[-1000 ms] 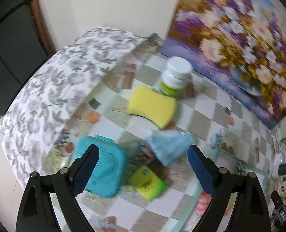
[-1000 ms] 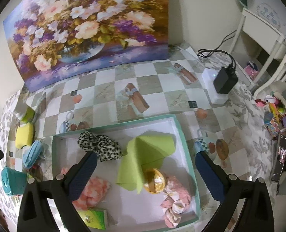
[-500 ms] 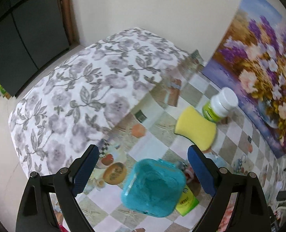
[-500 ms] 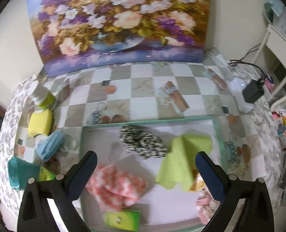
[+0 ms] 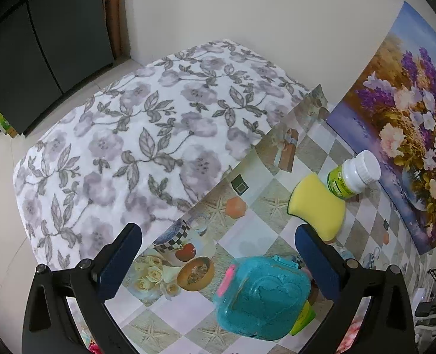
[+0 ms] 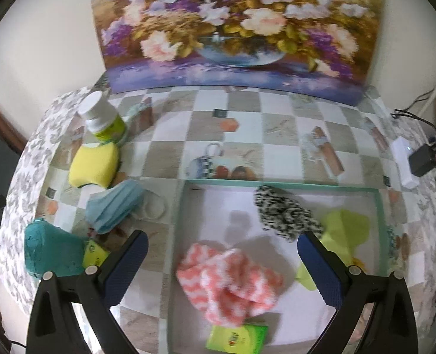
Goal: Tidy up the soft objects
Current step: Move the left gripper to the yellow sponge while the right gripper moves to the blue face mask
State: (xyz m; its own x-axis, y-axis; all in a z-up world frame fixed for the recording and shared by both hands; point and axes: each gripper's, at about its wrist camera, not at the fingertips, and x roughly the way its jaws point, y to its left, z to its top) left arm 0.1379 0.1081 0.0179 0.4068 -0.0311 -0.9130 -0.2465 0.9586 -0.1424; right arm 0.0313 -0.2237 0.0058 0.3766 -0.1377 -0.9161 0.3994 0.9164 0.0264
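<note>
The left gripper (image 5: 218, 247), jaws opening and empty, hung nearest the yellow sponge (image 5: 316, 209), upper right of it; the right gripper (image 6: 222, 253) gaped empty.

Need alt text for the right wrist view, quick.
Open right claw hovers over a white, teal-rimmed tray holding a coral-and-white chevron cloth, leopard-print scrunchie and lime cloth; a blue face mask lies left.

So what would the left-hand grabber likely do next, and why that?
Probably reach toward the yellow sponge and close on it. The left gripper is opening with nothing between its fingers, and the sponge lies on the table outside the tray, which already holds soft cloths such as the pink one.
</note>
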